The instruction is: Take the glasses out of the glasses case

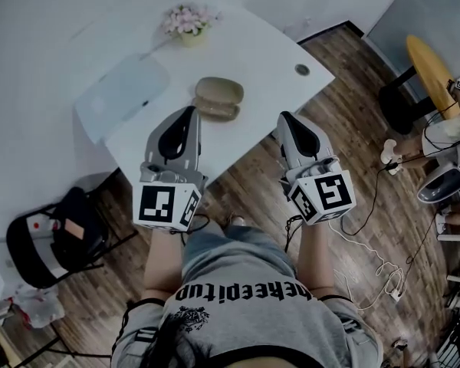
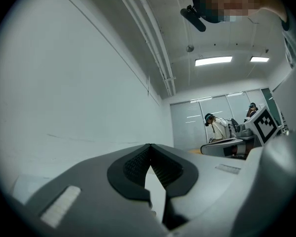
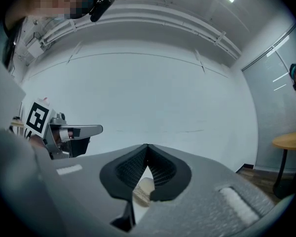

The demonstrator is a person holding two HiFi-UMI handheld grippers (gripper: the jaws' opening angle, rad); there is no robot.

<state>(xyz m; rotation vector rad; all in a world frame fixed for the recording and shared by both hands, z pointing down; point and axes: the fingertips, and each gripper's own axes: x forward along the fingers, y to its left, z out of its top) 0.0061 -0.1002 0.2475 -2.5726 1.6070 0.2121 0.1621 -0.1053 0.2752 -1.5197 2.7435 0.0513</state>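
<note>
An olive-tan glasses case (image 1: pixel 218 98) lies on the white table (image 1: pixel 253 44), near its front edge; it looks hinged open, and I cannot make out glasses inside. My left gripper (image 1: pixel 190 110) hovers just left of and in front of the case, jaws closed tip to tip with nothing in them. My right gripper (image 1: pixel 286 116) hangs to the case's right by the table edge, also shut and empty. The left gripper view shows the closed tips (image 2: pixel 149 147) against a bare wall. In the right gripper view a beige patch (image 3: pixel 142 189) shows below the closed tips (image 3: pixel 146 147).
A white laptop (image 1: pixel 123 94) lies left of the case, and a small flower pot (image 1: pixel 190 23) stands behind it. A black chair (image 1: pixel 54 236) sits to the lower left, and a yellow round stool (image 1: pixel 429 64) and cables (image 1: pixel 383 267) to the right on the wood floor.
</note>
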